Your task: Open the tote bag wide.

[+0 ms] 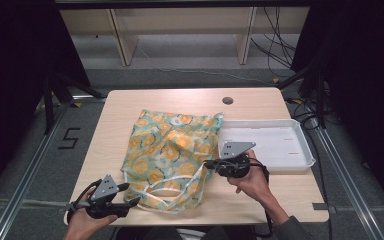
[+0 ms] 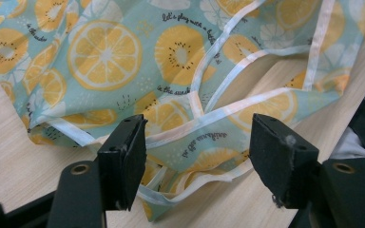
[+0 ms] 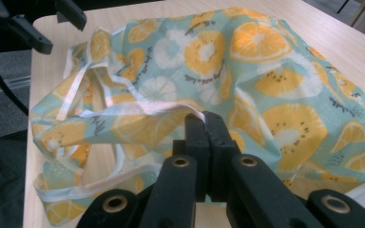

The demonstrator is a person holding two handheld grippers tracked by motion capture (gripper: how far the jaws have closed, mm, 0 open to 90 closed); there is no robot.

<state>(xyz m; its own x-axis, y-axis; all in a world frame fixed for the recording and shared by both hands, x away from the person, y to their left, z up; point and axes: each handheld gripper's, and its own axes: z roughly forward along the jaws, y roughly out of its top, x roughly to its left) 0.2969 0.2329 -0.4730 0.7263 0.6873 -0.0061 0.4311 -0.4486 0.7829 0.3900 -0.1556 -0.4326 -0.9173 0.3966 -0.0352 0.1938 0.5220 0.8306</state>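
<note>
Your right gripper [image 3: 204,124] has its jaws pressed together on the white trim of the bag [image 3: 247,71], pinching the edge where a strap runs off to the side. That grip looks meant to pin one side of the mouth so the cloth cannot slide while the other hand works. In the high view this gripper [image 1: 211,164] sits at the bag's [image 1: 172,150] right edge, just beside the white tray [image 1: 307,150].

Your left gripper [image 2: 197,156] is wide open, jaws either side of the bag's near corner [image 2: 190,142], not yet touching it. The trim and folded layers lie right between the pads, so you seem lined up to take the opposite edge. In the high view it [image 1: 130,195] hovers at the table's [image 1: 260,200] front edge, by the looped handles.

The bag lies crumpled mid-table, mouth toward you. With one edge held and the other within reach, I judge you are setting up to spread or open it.
</note>
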